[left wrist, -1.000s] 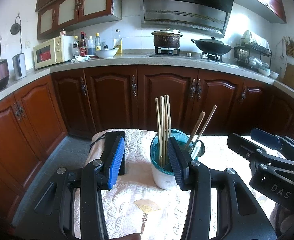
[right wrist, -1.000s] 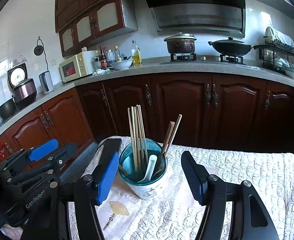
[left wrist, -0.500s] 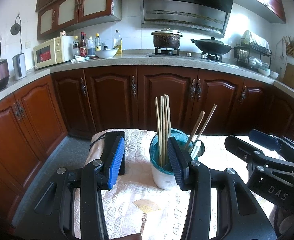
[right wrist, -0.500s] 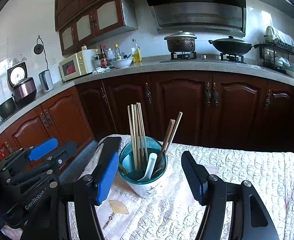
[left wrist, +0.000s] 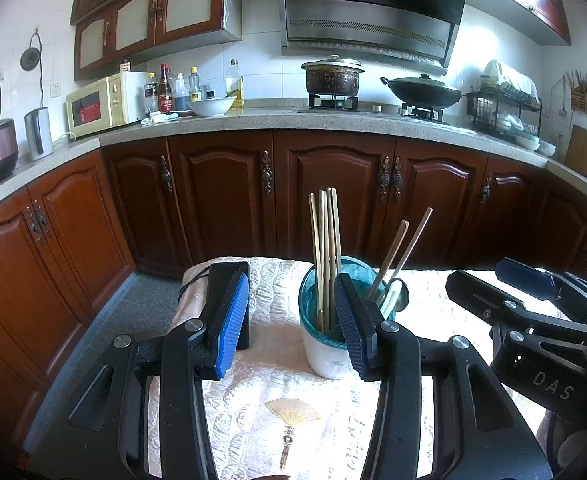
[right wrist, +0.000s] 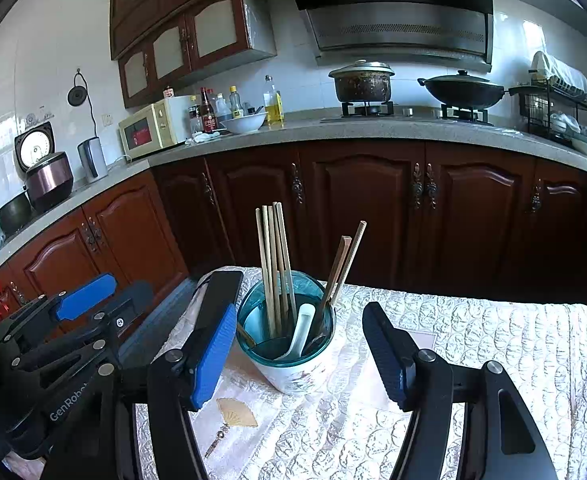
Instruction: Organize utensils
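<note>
Both tools, left [left wrist: 291, 320] and right [right wrist: 301, 344], are held wide apart near the cup [right wrist: 293, 360] of chopsticks [right wrist: 273, 264].

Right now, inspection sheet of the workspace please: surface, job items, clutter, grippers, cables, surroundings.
Surface: cream quilted tablecloth with a printed fan motif.
Job's things: teal-rimmed white utensil cup upright, holding pale wooden chopsticks, two darker chopsticks leaning right, and a white ceramic spoon.
Clutter: nothing seen loose on the cloth.
Grippers: left gripper open, empty, its right finger in front of the cup; right gripper open, empty, fingers either side of the cup, contact unclear.
Cables: thin dark cord at the cloth's far-left corner.
Surroundings: dark wood cabinets, countertop with cream microwave, lidded pot and black wok.
</note>
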`<state>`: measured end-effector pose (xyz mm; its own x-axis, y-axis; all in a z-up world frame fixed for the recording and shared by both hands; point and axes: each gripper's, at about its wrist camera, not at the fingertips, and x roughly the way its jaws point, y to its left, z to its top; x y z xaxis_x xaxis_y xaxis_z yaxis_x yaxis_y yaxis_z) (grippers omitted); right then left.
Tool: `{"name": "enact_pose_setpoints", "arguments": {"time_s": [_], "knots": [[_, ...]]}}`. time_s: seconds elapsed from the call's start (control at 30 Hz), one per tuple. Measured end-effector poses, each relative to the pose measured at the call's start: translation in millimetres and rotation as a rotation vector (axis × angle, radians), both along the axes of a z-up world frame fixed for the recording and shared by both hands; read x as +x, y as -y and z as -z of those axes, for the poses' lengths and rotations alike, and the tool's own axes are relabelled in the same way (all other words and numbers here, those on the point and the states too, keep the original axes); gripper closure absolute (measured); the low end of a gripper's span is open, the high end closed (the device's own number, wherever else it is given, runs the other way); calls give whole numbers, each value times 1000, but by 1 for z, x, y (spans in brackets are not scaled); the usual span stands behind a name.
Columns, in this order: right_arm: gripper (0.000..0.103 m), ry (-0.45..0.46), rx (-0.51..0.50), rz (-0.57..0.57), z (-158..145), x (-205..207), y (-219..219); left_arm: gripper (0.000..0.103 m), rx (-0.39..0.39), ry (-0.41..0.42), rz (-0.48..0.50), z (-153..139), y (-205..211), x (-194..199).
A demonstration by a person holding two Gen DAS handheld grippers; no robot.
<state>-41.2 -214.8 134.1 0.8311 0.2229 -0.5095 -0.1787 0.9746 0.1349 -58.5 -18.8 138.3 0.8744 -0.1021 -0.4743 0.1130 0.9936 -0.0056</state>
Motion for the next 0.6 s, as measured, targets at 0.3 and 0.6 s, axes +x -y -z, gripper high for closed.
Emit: {"name": "enact_pose_setpoints", "arguments": {"time_s": [0.3, 0.6], "knots": [[40, -5, -1, -4, 4, 1, -2, 59, -1, 0, 1, 0, 0, 0], [39, -19, -1, -5, 6, 3, -2, 59, -7, -19, 12, 6, 0, 3]]}}
